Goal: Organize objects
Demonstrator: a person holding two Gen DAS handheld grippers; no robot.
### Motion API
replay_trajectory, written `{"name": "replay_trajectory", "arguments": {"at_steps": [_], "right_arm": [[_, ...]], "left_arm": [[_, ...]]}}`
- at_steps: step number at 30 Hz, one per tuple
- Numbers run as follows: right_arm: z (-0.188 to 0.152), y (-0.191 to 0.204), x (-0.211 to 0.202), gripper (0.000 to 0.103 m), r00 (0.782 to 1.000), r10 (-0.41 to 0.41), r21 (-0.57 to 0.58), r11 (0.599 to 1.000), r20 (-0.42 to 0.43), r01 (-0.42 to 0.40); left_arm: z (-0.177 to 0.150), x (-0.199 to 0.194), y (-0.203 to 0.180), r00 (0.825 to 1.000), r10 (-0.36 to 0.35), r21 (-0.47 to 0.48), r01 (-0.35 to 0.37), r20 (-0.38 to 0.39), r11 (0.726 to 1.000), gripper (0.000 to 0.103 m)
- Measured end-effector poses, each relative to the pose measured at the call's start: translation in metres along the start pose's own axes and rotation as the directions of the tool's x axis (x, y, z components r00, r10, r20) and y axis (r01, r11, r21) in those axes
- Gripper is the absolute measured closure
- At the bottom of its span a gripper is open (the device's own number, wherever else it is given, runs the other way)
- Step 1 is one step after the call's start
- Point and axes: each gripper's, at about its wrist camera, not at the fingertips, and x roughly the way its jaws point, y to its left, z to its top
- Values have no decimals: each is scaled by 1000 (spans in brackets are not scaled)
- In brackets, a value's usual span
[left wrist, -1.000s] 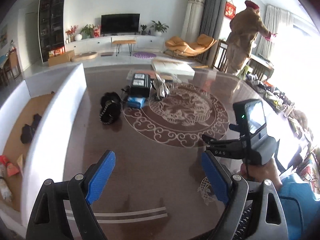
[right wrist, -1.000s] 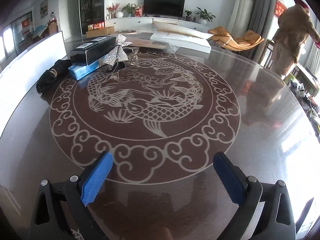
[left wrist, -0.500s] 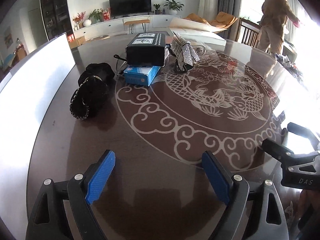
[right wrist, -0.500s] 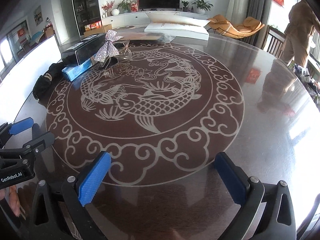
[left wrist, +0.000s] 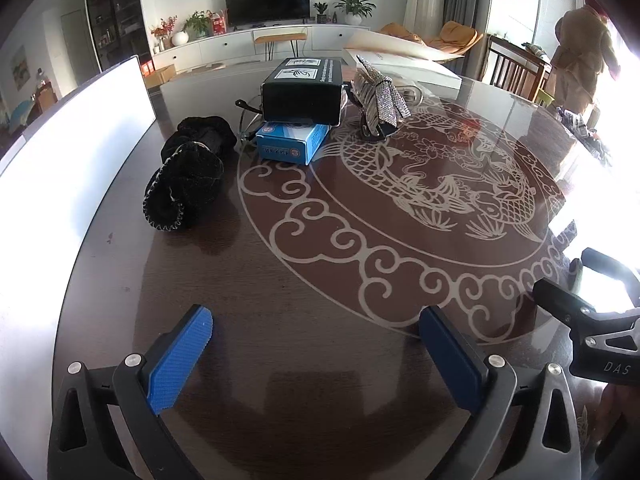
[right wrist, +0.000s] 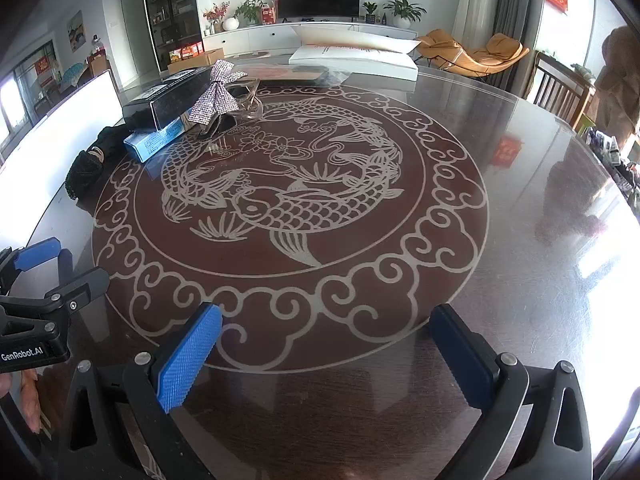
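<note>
Much of the clutter at the far side of the table [left wrist: 248, 300] hides itself. The black box [left wrist: 301, 94] lies on top of the blue box [left wrist: 292, 142], covering most of its lid, and a pair of glasses behind them shows only as a thin rim. The black fuzzy slipper [left wrist: 188, 178] beside the boxes is a dark lump with little detail. The sparkly bow [left wrist: 378, 94] stands just right of the black box, on something dark I cannot make out. The print on both boxes is too small to read.

What can be read is on the tools: "DAS" on the right hand-held gripper [right wrist: 326, 354] as seen from the left, and "GenRobot.AI" on the left hand-held gripper [left wrist: 316, 354] as seen from the right.

Both are tilted down toward the near part of the table, side by side, well short of the objects. The left one's jaws are opening, with nothing between them; the right one's jaws stand wide apart and hold nothing. A person [left wrist: 580, 56] stands by the bright window, cut off at the frame's edge.
</note>
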Motion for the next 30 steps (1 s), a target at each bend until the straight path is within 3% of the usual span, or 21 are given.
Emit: {"name": "replay_trajectory", "arguments": {"at_steps": [30], "right_arm": [[-2,-1,0,0,1000,0,0,1000,0,0]], "left_arm": [[-1,-1,0,1000,0,-1,0,1,1000,0]]}}
